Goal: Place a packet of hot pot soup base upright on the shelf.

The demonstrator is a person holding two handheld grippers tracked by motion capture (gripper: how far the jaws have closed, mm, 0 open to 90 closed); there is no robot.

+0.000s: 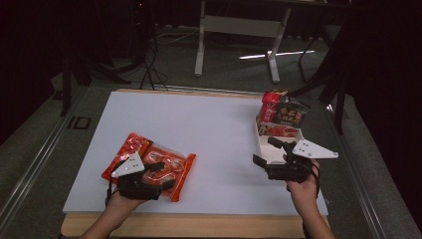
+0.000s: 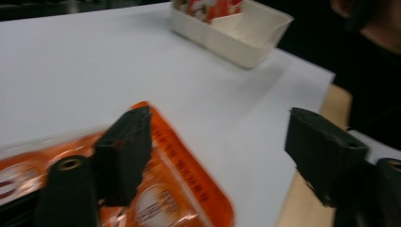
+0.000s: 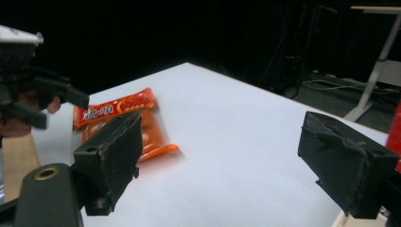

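Left gripper (image 1: 158, 175), fingers wide, hovers over orange snack packet (image 1: 169, 169); right gripper (image 1: 266, 155) wide, well apart.

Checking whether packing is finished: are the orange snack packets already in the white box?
No, both orange snack packets lie on the table beside the left gripper, far from the white box.

Three cameras, one table (image 1: 219, 119)

High view looks forward and down; both gripper views sit low, sharing the orange snack packs (image 3: 125, 118) with it.
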